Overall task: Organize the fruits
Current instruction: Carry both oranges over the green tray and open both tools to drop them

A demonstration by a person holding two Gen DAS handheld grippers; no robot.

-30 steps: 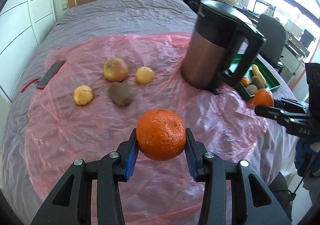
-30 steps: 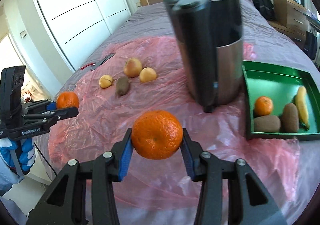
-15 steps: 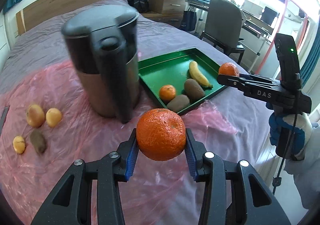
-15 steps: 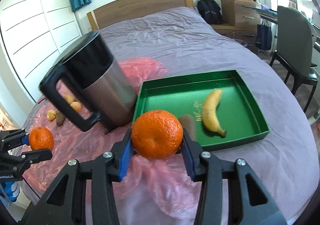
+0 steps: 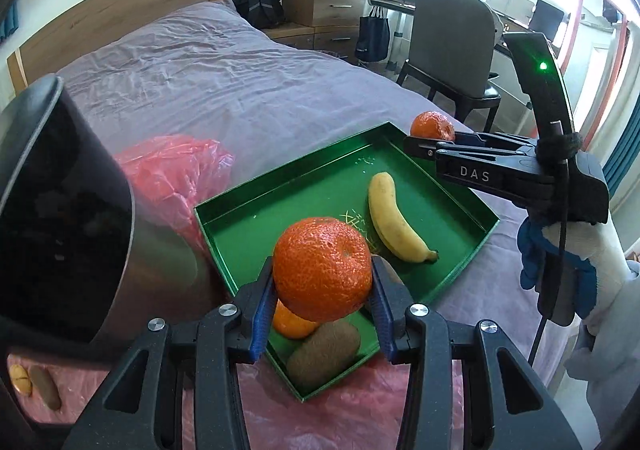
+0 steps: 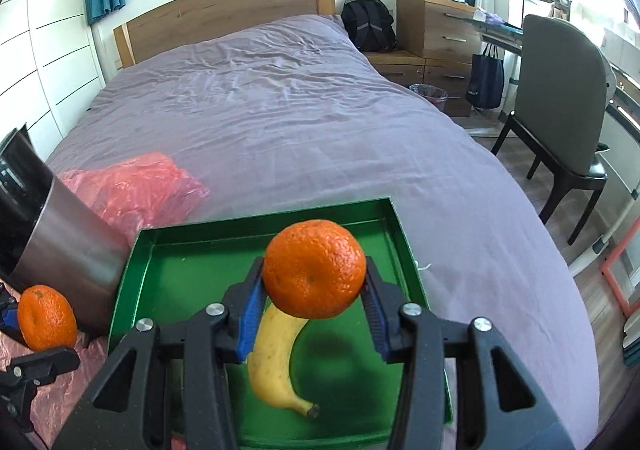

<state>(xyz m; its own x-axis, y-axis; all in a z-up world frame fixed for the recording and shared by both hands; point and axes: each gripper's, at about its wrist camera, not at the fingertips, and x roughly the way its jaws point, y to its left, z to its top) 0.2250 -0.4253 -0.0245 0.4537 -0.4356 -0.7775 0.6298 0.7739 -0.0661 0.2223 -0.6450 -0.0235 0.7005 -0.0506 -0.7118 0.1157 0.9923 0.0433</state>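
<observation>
Above the shallow green metal tray (image 5: 472, 246) on the purple bed (image 6: 300, 122), left gripper (image 5: 322, 284) and right gripper (image 6: 314, 286) each clench a round orange mandarin (image 5: 322, 268) (image 6: 314, 268); a yellow banana (image 5: 394, 224), brown kiwi (image 5: 324, 352) and another mandarin (image 5: 290, 324) lie in the tray.

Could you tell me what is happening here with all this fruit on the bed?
A person holds a gripper in each hand, each clamped on a tangerine. The left gripper and right gripper both hover over the green tray, which holds a banana, a kiwi and another tangerine. Neither held fruit is released yet.
</observation>
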